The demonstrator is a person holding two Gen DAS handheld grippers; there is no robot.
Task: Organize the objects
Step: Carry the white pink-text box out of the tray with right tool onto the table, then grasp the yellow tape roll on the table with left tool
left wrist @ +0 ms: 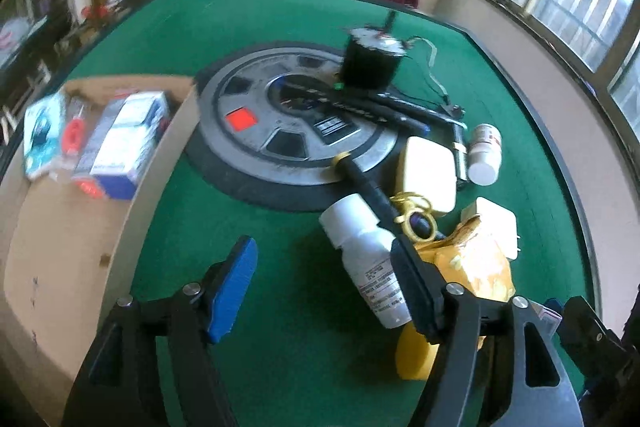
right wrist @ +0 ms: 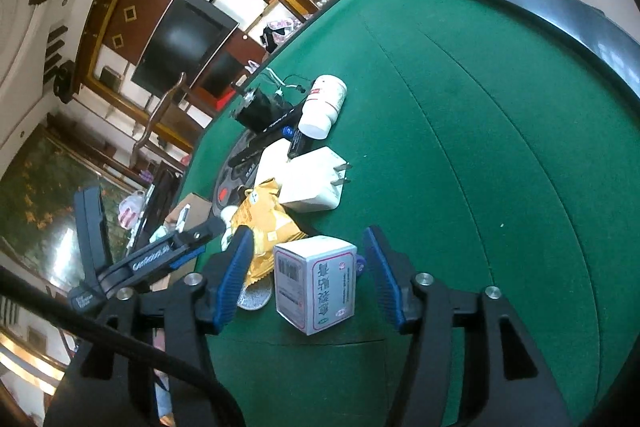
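Observation:
My left gripper point(left wrist: 326, 275) is open and empty above the green felt table point(left wrist: 248, 27); its right finger lies against a white pill bottle point(left wrist: 366, 255) lying on its side. A yellow snack packet point(left wrist: 476, 267), two white chargers point(left wrist: 430, 173), a black-and-gold pen point(left wrist: 368, 187) and a second white bottle point(left wrist: 484, 153) lie just beyond. My right gripper point(right wrist: 308, 275) is open around a small white medicine box point(right wrist: 316, 283) standing on the felt, jaws apart from it. The packet point(right wrist: 268, 223), a charger point(right wrist: 314, 183) and a bottle point(right wrist: 322, 103) lie behind it.
A cardboard box point(left wrist: 72, 235) at the left holds several packaged items point(left wrist: 120, 143). A round grey wheel-like disc point(left wrist: 288, 123) sits mid-table with a black motor point(left wrist: 370, 61) and dark pens on it. The left gripper shows in the right wrist view point(right wrist: 132, 259).

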